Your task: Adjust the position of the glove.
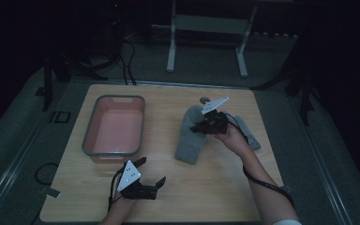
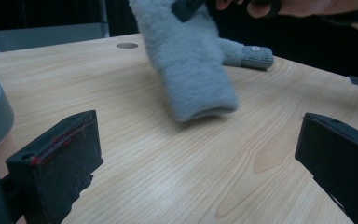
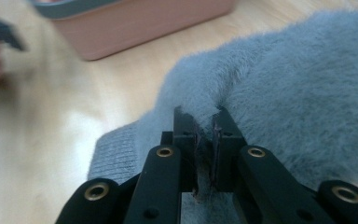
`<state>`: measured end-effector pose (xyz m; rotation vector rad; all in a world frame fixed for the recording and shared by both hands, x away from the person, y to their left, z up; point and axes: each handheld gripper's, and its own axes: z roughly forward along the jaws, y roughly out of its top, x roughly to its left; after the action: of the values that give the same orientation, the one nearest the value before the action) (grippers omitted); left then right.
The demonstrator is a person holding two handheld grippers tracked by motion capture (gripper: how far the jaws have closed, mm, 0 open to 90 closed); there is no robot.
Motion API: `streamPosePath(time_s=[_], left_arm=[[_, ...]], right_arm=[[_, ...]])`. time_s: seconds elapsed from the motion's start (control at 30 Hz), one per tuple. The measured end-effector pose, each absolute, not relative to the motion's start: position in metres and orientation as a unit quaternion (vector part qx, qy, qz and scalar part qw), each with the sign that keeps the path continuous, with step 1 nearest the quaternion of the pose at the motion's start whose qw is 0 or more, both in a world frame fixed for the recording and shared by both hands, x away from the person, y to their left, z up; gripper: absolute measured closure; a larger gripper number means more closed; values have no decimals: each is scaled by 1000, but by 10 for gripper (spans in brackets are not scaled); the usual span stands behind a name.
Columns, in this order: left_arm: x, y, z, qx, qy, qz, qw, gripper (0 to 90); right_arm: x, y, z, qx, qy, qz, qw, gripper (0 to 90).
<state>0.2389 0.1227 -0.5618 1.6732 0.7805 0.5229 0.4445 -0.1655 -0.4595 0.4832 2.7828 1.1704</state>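
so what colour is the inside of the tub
Pink inside, with a grey rim; the tub shows best in the high view.

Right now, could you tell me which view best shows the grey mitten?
The left gripper view: the grey mitten hangs lifted, cuff down. The high view shows it small and dim; the right gripper view shows fuzzy fabric pinched close.

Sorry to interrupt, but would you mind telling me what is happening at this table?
A person works with a gripper in each hand. The right gripper has pinched the fluffy grey mitten between its jaws, one end raised off the wooden table. The left gripper waits open near the table's front edge, beside the grey-rimmed pink tub. A second mitten lies behind.
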Motion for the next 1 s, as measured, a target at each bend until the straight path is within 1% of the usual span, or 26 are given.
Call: streamPosePath(time_s=[0.03, 0.1, 0.17, 0.23, 0.27, 0.33, 0.37, 0.4, 0.43, 0.47, 0.53, 0.57, 0.67, 0.8, 0.9, 1.0], left_arm=[[239, 123, -562, 716, 332, 224, 572, 6], [239, 122, -562, 716, 332, 224, 572, 6], [239, 122, -562, 716, 331, 224, 572, 6], [239, 122, -562, 716, 331, 224, 572, 6], [240, 123, -562, 716, 332, 223, 573, 6], [240, 123, -562, 715, 332, 222, 573, 6], [240, 123, -562, 716, 332, 223, 573, 6], [240, 123, -562, 715, 332, 222, 573, 6], [240, 123, -562, 715, 332, 222, 574, 6], [240, 123, -562, 716, 331, 223, 573, 6], [240, 123, -562, 716, 331, 223, 573, 6], [240, 122, -562, 716, 330, 224, 573, 7], [239, 123, -562, 715, 331, 223, 574, 6], [240, 124, -562, 713, 334, 220, 576, 6], [240, 124, -562, 713, 336, 219, 575, 6], [240, 123, -562, 713, 335, 219, 575, 6]], right_arm=[[439, -162, -458, 134, 914, 382, 23, 835], [437, -159, -463, 114, 922, 371, 13, 834], [438, -154, -476, 108, 929, 353, 7, 834], [439, -152, -481, 106, 932, 346, 8, 833], [443, -146, -499, 108, 940, 325, 10, 831], [444, -145, -502, 106, 940, 324, 11, 830], [449, -141, -516, 106, 944, 311, 14, 820], [449, -141, -516, 106, 944, 311, 14, 820], [454, -139, -526, 108, 945, 309, 13, 796], [455, -139, -528, 110, 944, 311, 12, 773], [457, -139, -531, 107, 942, 317, 17, 773], [458, -137, -533, 113, 942, 315, 15, 655], [458, -137, -530, 114, 942, 314, 25, 537], [453, -144, -516, 131, 937, 321, 46, 417], [449, -155, -502, 159, 925, 340, 60, 358], [445, -169, -491, 191, 911, 357, 70, 262]])
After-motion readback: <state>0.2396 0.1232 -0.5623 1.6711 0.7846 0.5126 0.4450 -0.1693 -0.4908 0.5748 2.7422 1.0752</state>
